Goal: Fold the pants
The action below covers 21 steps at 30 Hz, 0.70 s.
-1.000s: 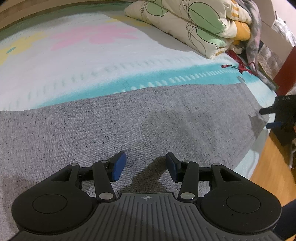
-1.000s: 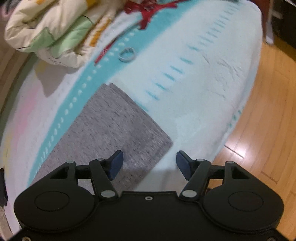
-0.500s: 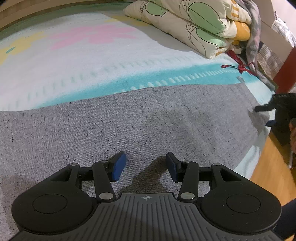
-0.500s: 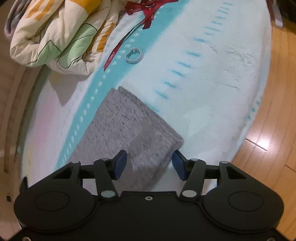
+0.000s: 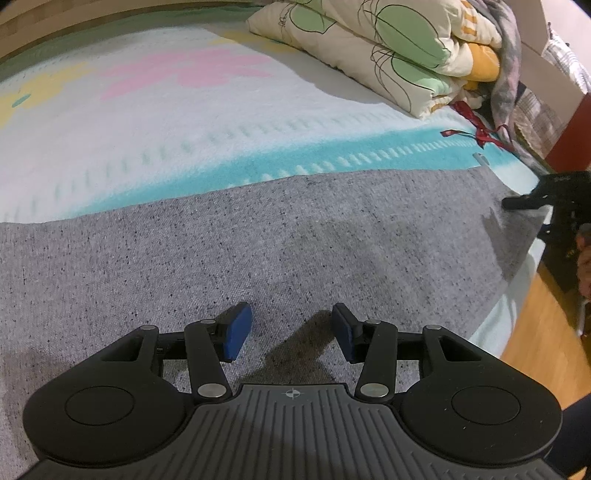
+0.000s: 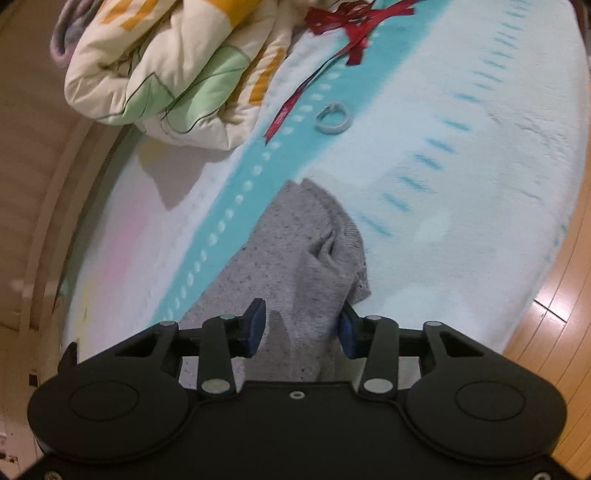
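Grey speckled pants [image 5: 295, 251] lie flat across the bed, stretching from the left edge to the right end. My left gripper [image 5: 291, 328] hovers low over their middle, open, with nothing between its blue pads. At the far right, my right gripper [image 5: 546, 199] shows as a black shape at the pants' end. In the right wrist view that end of the pants [image 6: 306, 236] is rumpled into a raised ridge between the fingers of my right gripper [image 6: 301, 328]. Its jaws are closing; the right pad touches the cloth, while a small gap shows at the left pad.
The bed blanket [image 5: 184, 122] is white with teal, pink and yellow patches. A folded quilt [image 5: 388, 55] sits at the back, with a red ribbon [image 6: 354, 22] and a small pale ring [image 6: 331, 120] near it. Wooden floor [image 6: 561, 302] borders the bed's right edge.
My right gripper has tipped down and moved over the pants' end, its jaws narrowing around the cloth, which now bunches up. The left gripper has not moved.
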Each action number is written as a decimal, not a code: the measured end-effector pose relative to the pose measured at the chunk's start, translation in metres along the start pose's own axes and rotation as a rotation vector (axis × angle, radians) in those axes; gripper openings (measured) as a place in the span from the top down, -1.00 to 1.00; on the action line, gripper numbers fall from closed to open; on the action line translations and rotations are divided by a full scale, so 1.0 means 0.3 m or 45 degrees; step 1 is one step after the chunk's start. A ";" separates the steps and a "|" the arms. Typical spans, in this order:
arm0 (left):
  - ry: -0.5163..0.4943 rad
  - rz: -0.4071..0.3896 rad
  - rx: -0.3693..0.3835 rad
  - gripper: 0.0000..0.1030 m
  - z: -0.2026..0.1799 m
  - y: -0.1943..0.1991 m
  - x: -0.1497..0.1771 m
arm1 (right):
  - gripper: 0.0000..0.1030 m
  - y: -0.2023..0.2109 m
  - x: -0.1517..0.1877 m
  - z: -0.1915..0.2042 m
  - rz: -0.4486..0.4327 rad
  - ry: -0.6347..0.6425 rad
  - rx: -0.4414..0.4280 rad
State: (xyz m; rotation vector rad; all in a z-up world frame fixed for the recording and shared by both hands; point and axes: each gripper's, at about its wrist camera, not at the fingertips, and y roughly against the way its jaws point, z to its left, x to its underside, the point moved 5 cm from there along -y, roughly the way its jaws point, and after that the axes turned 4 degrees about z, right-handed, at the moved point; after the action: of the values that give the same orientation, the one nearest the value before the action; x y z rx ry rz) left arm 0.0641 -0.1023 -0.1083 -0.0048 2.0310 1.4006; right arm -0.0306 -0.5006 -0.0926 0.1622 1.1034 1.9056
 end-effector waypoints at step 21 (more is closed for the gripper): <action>-0.187 0.089 0.025 0.09 -0.239 -0.120 -0.084 | 0.54 0.070 -0.012 0.194 -0.128 0.167 0.087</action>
State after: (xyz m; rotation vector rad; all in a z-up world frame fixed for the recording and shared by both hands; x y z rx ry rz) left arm 0.0598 -0.1863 -0.1103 0.1741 1.9396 1.3815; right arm -0.0124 -0.4708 -0.0413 0.0189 1.2419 1.8106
